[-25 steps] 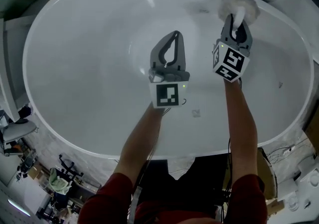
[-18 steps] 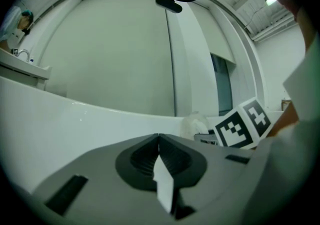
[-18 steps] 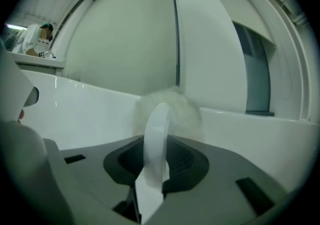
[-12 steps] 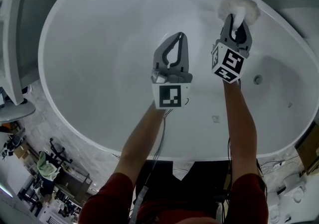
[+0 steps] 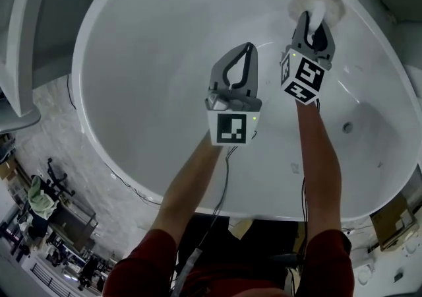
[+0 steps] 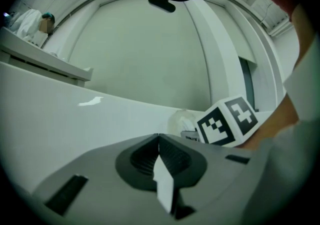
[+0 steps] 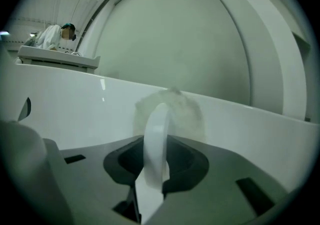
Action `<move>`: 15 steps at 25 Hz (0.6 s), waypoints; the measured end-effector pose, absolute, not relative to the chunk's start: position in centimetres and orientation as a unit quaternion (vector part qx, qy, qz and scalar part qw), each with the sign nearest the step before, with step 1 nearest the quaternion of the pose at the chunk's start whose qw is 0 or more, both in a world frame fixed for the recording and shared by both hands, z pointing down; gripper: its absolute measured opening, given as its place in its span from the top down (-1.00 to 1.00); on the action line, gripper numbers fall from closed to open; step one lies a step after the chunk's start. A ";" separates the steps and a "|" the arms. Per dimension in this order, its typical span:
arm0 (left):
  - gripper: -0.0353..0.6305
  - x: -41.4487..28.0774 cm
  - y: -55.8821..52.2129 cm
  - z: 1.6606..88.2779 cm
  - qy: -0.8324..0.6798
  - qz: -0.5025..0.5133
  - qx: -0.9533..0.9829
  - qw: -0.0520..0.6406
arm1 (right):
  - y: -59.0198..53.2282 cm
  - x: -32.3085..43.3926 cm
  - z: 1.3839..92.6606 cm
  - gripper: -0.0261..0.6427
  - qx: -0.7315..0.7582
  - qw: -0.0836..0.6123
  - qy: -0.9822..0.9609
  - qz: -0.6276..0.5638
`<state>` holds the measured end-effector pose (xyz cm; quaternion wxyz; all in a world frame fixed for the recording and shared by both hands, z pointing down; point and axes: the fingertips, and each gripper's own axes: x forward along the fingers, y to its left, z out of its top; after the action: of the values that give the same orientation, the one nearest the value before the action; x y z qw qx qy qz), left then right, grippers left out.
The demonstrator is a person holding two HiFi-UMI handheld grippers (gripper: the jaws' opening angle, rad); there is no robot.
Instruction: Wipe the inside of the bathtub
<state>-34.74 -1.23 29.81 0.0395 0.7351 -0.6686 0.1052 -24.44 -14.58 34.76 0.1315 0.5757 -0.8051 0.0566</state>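
Sleeves of dark red sit nearest me, my forearms reaching out over the white bathtub. My left gripper hangs above the middle of the basin with its jaws pressed together and nothing between them; its own view shows the tips meeting. Just beside it to the right, my right gripper reaches further, its jaws clamped on the white handle of a fluffy white pad. The pad is pressed against the inner wall of the tub at its far side, close under the rim. Lower on the right, the drain shows on the tub's floor.
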 end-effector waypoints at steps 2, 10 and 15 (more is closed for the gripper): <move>0.85 -36.6 -0.9 30.2 -0.674 0.105 0.730 0.044 | -14.7 -26.7 34.7 0.63 0.568 0.130 -0.811 0.054; 0.85 -43.6 0.4 29.3 -0.677 0.092 0.729 0.044 | -13.7 -36.1 34.1 0.63 0.548 0.121 -0.825 0.058; 0.85 -46.0 0.2 28.3 -0.676 0.080 0.731 0.046 | -13.8 -37.2 33.6 0.63 0.567 0.127 -0.811 0.069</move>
<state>-46.00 0.23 28.25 0.0459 0.7312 -0.6759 0.0799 -37.17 -13.83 33.63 0.1271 0.5673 -0.8107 0.0693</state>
